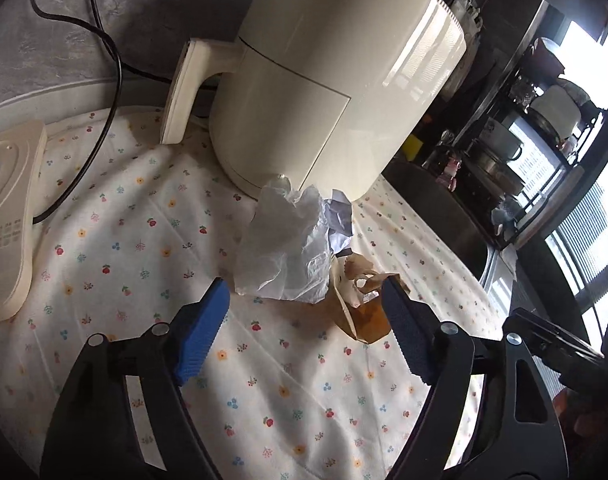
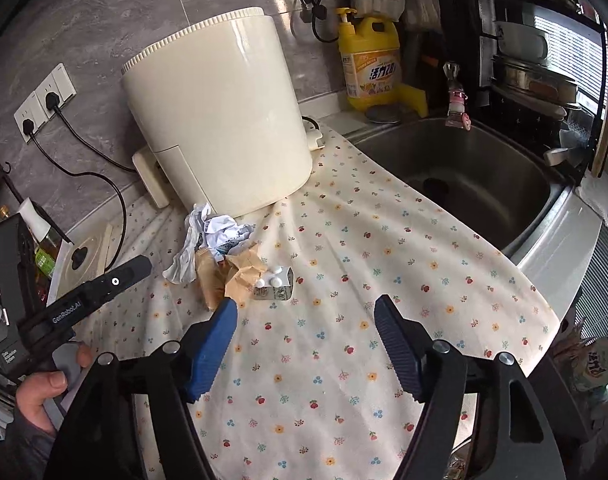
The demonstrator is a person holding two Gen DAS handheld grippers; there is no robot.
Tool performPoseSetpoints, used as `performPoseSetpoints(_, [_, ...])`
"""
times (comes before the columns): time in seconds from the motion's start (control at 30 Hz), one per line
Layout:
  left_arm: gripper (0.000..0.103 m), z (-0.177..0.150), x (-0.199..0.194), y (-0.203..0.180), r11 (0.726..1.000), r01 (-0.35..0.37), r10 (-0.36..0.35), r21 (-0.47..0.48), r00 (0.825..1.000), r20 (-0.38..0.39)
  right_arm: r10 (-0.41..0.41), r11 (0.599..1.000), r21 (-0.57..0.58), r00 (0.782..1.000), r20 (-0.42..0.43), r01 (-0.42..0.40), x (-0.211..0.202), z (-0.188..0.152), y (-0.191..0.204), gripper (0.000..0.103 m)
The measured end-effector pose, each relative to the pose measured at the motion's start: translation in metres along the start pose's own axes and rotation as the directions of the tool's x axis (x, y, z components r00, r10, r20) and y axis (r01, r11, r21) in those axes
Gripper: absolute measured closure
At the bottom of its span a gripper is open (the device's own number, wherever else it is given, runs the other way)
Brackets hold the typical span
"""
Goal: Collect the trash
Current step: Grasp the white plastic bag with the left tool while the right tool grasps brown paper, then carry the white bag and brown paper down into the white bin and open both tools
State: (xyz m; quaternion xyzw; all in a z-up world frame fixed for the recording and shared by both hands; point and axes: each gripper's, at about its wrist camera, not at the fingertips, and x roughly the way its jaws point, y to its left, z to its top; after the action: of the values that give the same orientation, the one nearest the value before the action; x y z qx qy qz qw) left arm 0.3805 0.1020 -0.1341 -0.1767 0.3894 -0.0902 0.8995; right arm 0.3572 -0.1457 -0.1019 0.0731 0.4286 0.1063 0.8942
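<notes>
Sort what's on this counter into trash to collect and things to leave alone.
Trash to collect:
- crumpled plastic bag
- crumpled white paper
- torn brown paper
- pill blister pack

Leave alone:
- cream air fryer
- dish soap bottle
- floral cloth
- sink

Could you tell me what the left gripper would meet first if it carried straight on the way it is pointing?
Most likely the crumpled white plastic wrapper, lying just ahead of the open left gripper; the brown paper scrap sits nearer its right finger. Depth is uncertain.
</notes>
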Motion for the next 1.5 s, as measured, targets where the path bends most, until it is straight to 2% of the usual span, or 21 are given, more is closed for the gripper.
performPoseSetpoints(0.03, [0.033, 0.001, 0.006, 0.001, 1.0, -0.002, 0.002, 0.008, 1.0, -0.013, -0.002, 1.0, 0.002, 1.0, -0.004, 0.002, 0.002, 0.001, 0.001, 0.033])
performPoseSetpoints(0.2, [0.033, 0.008, 0.035, 0.004, 0.999, -0.009, 0.013, 0.053, 0.997, -0.075, -0.01, 1.0, 0.0, 0.999, -0.032, 0.01, 0.015, 0.004, 0.008, 0.033])
performPoseSetpoints(0.3, [0.035, 0.009, 0.048, 0.005, 0.999, 0.011, -0.006, 0.054, 0.996, -0.093, -0.008, 1.0, -0.015, 0.999, -0.046, 0.008, 0.023, 0.007, 0.015, 0.033])
performPoseSetpoints(0.37, [0.053, 0.01, 0.057, 0.007, 0.999, 0.012, -0.006, 0.052, 0.993, -0.117, 0.004, 1.0, -0.022, 0.998, -0.063, -0.005, 0.03, 0.008, 0.02, 0.033])
performPoseSetpoints(0.43, [0.087, 0.009, 0.058, 0.009, 0.998, 0.041, -0.036, 0.037, 0.99, -0.14, 0.027, 0.999, -0.027, 0.996, -0.091, -0.03, 0.038, 0.007, 0.026, 0.034])
performPoseSetpoints(0.5, [0.098, 0.008, 0.05, 0.007, 0.998, 0.04, -0.034, 0.047, 0.991, -0.127, 0.051, 0.998, -0.039, 0.992, -0.114, -0.055, 0.047, 0.005, 0.033, 0.035])
performPoseSetpoints(0.77, [0.1, 0.001, 0.009, 0.02, 0.999, 0.054, -0.054, 0.0, 0.997, -0.062, 0.121, 0.983, -0.114, 0.974, -0.19, -0.145, 0.078, -0.002, 0.078, 0.035])
performPoseSetpoints(0.93, [0.1, -0.001, -0.015, 0.04, 0.998, 0.034, -0.034, -0.049, 0.999, -0.013, 0.131, 0.977, -0.139, 0.968, -0.212, -0.163, 0.096, -0.003, 0.093, 0.035])
performPoseSetpoints(1.0, [0.1, -0.001, -0.023, 0.046, 0.998, 0.027, -0.027, -0.059, 1.0, 0.004, 0.123, 0.979, -0.129, 0.965, -0.233, -0.156, 0.106, -0.003, 0.092, 0.047])
performPoseSetpoints(1.03, [0.1, -0.002, -0.026, 0.047, 0.998, 0.021, -0.021, -0.061, 1.0, 0.012, 0.131, 0.98, -0.11, 0.958, -0.255, -0.163, 0.112, -0.004, 0.09, 0.072])
performPoseSetpoints(1.07, [0.1, -0.002, -0.029, 0.047, 0.998, 0.017, -0.016, -0.063, 1.0, 0.019, 0.138, 0.982, -0.089, 0.954, -0.267, -0.167, 0.115, -0.004, 0.087, 0.088])
performPoseSetpoints(1.1, [0.1, -0.002, -0.033, 0.047, 0.998, 0.014, -0.012, -0.065, 1.0, 0.026, 0.14, 0.983, -0.077, 0.956, -0.259, -0.165, 0.114, -0.004, 0.084, 0.092])
performPoseSetpoints(1.2, [0.1, -0.004, -0.046, 0.043, 0.998, 0.008, -0.004, -0.068, 0.999, 0.054, 0.169, 0.978, -0.088, 0.961, -0.219, -0.192, 0.095, -0.003, 0.081, 0.096])
performPoseSetpoints(1.5, [0.1, -0.01, -0.081, 0.007, 0.998, 0.029, -0.021, -0.06, 0.992, 0.122, 0.194, 0.974, -0.09, 0.972, -0.131, -0.207, 0.028, -0.005, 0.056, 0.096])
